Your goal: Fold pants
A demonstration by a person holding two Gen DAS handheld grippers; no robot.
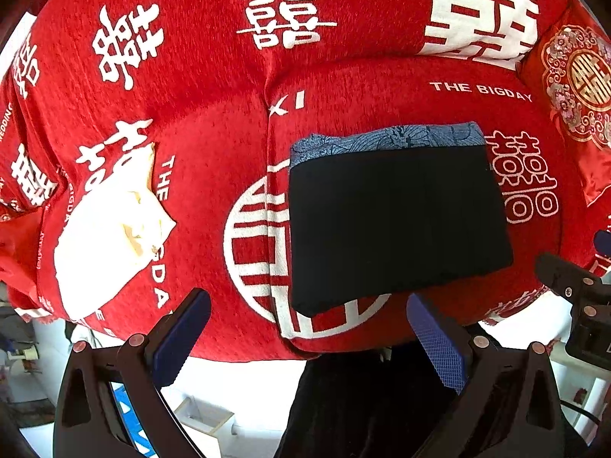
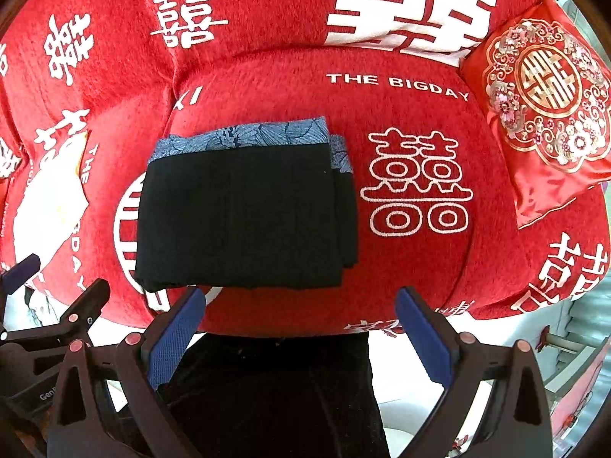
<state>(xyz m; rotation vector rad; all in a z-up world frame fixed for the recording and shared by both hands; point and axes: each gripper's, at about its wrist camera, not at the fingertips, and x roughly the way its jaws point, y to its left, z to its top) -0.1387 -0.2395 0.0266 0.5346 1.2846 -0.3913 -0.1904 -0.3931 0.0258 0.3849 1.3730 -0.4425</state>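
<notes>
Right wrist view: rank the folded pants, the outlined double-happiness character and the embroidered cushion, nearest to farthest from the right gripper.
1. Folded pants: just ahead of the right gripper, slightly left.
2. Outlined double-happiness character: on the seat, right of the pants.
3. Embroidered cushion: far right, against the backrest.

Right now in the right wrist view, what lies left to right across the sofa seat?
White cloth → folded black pants → outlined double-happiness print → embroidered red cushion.
</notes>
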